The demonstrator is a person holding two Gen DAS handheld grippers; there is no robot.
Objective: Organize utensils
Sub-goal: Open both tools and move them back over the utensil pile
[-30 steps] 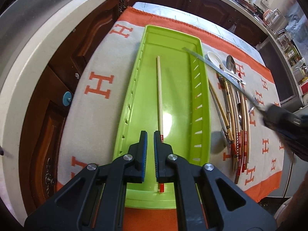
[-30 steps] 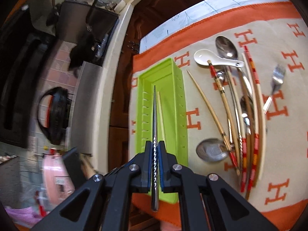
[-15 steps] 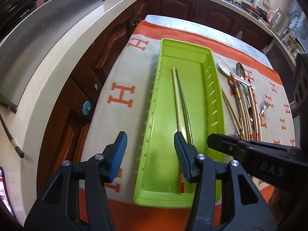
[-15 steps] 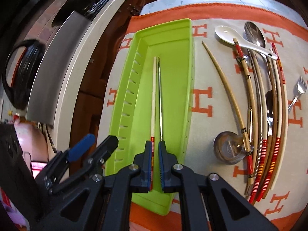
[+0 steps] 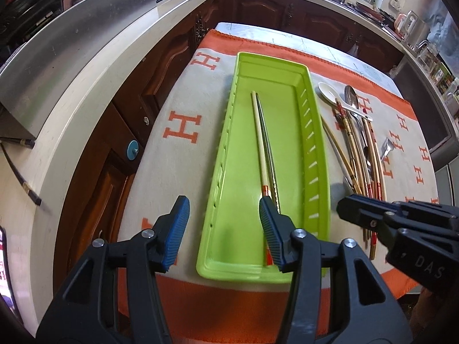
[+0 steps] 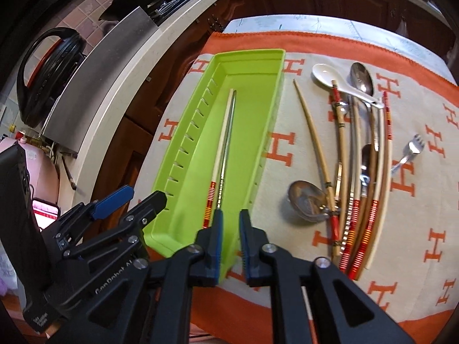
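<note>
lying side by side on the floor of the green tray [image 5: 314, 132], a cream chopstick [image 5: 259, 140] with a red-banded end and a thin metal chopstick [image 5: 269, 154] run lengthwise, touching or nearly so. the tray sits on a cream cloth [image 5: 183, 157] with orange h letters and an orange border, spread over the bench [image 5: 289, 33].

the left hand-held gripper [image 5: 223, 228] hangs above the near end of the tray with its blue-padded fingers [image 5: 179, 228] spread wide apart, holding nothing; one finger is over the cloth to the tray's left, the other over the chopsticks' near ends. the right hand-held gripper [image 6: 229, 239] hovers at the tray's near right corner, its fingers a little apart with nothing between them.

to the right of the tray, on the cloth, the remaining utensils lie in a loose bundle: a white ceramic spoon [image 6: 330, 78], a metal spoon [image 6: 361, 80], a bamboo chopstick [image 6: 314, 140] set apart nearest the tray, several chopsticks with red-striped ends [image 6: 370, 220], and a round-bowled metal ladle spoon [image 6: 307, 200]. a small fork [image 6: 407, 152] lies apart, further right.
</note>
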